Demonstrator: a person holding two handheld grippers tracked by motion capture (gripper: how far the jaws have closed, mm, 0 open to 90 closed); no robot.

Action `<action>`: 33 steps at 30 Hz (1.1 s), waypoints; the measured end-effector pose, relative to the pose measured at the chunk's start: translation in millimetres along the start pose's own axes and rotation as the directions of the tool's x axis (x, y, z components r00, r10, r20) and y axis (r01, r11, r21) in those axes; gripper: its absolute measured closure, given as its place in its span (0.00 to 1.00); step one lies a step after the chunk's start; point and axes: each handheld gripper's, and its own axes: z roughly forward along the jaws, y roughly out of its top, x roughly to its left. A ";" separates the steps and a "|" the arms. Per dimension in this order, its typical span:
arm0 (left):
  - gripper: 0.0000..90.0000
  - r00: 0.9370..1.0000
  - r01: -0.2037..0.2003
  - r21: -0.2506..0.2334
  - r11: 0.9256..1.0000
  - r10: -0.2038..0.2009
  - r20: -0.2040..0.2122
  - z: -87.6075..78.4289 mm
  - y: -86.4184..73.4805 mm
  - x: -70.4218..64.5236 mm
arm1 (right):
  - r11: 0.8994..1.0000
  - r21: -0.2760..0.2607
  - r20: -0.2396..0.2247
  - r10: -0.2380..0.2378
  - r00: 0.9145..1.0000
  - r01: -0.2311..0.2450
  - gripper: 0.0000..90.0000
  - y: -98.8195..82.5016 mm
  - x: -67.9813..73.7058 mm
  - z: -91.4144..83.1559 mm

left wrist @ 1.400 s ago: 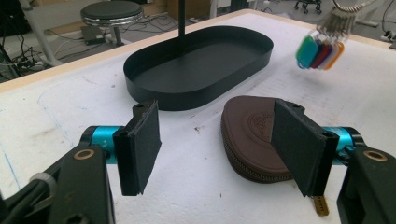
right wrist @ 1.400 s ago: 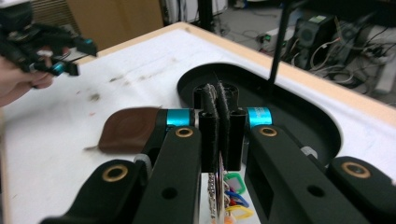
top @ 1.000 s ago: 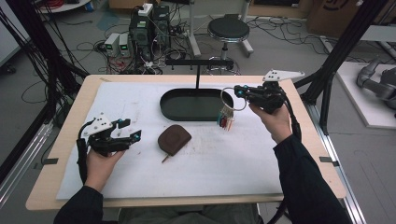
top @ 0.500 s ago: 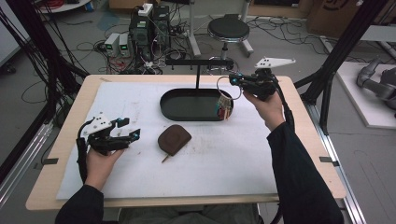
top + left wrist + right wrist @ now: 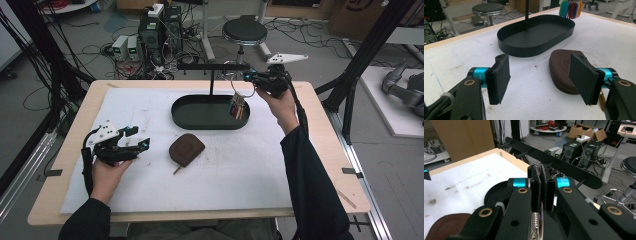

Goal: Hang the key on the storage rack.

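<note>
Holding the metal key ring (image 5: pixel 235 85) with its bunch of coloured plastic key tags (image 5: pixel 238 107), the right gripper (image 5: pixel 255 78) is clamped tight on the ring beside the black T-shaped stand's crossbar (image 5: pixel 212 66). The tags hang above the black oval metal tray (image 5: pixel 200 116). Align the ring's opening with a crossbar peg before releasing. The left gripper (image 5: pixel 537 77) rests spread wide near the brown leather zip pouch (image 5: pixel 185 149).
</note>
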 end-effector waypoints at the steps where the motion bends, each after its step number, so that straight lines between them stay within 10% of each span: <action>1: 0.37 1.000 0.000 -0.001 1.000 0.000 0.001 0.2 0.0 0.2 | 1.000 0.001 0.003 0.002 1.000 -0.002 0.98 -0.7 -1.5 1.1; 33: 0.37 1.000 -0.003 0.009 1.000 0.003 -0.008 0.7 -2.9 1.7 | 0.996 0.028 0.042 0.080 0.996 -0.081 0.98 -18.7 -35.7 24.5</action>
